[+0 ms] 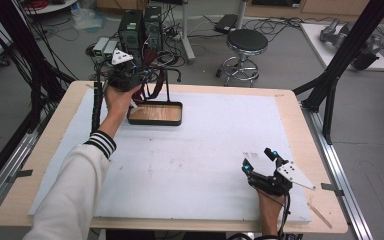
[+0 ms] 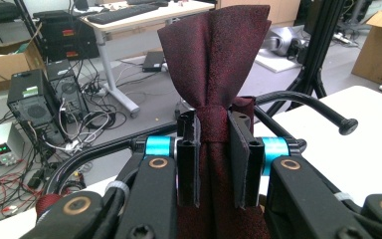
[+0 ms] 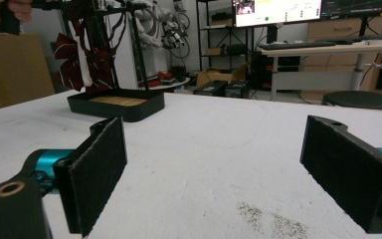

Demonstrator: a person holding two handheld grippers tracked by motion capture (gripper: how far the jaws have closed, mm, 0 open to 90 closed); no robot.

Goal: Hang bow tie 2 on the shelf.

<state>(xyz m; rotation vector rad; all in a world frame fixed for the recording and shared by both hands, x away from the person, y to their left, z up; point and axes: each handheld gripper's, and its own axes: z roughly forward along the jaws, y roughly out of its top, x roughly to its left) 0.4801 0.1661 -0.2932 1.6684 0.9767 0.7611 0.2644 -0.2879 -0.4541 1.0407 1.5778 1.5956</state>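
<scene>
My left tool [image 2: 214, 167] pinches the dark red tie [image 2: 214, 64] tight at its bunched middle, up by the black stand's [image 1: 168, 90] curved arm, so the cloth can drape over it. My right tool [image 3: 219, 169] rests wide open on the worktop [image 1: 205, 150], holding nothing and well apart from the stand.

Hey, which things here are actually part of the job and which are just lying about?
In the job:
- dark red tie, pinched in the left gripper
- black stand with a wooden tray base, over whose bar the tie hangs
- right gripper, jaws open, resting on the table

Lying about:
- stool
- computer towers and cables on the floor
</scene>
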